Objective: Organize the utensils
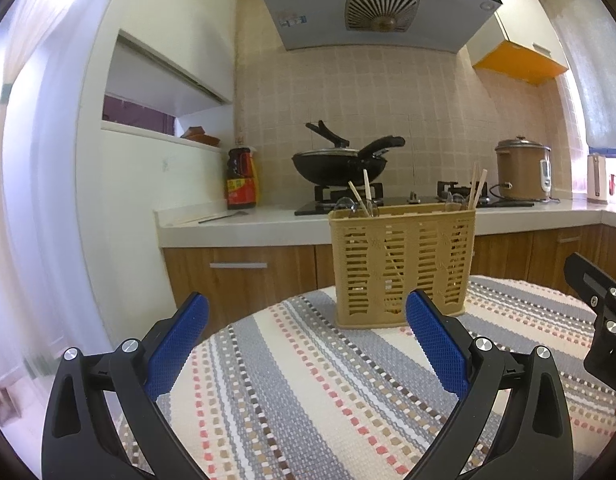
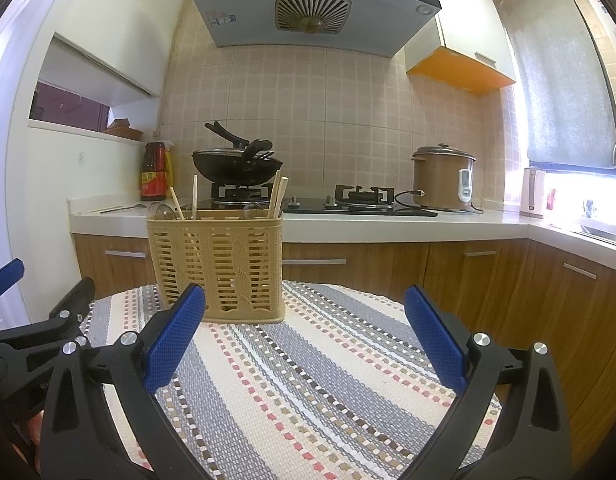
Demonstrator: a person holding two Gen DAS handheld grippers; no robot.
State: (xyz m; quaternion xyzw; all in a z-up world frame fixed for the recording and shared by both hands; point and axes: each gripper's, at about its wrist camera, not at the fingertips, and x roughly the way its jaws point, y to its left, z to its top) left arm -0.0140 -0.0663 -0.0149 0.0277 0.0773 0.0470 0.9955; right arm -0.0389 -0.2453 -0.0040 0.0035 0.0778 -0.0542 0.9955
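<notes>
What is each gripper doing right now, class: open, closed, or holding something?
Left gripper: open, holding nothing.
Right gripper: open, holding nothing.

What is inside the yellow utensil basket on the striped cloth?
Wooden chopsticks and clear spoon bowls stick up above the rim of the basket. Their lower parts show only faintly through the slots; the bottom of the basket is hidden.

Basket (image 1: 401,264) standing on the far part of the table mat (image 1: 308,380), chopsticks (image 1: 477,186) and spoons (image 2: 166,212) standing up inside it, counter (image 2: 387,226) behind the table, wok (image 2: 236,168) on the stove, rice cooker (image 2: 443,178) far right, bottle (image 2: 154,172) far left
</notes>
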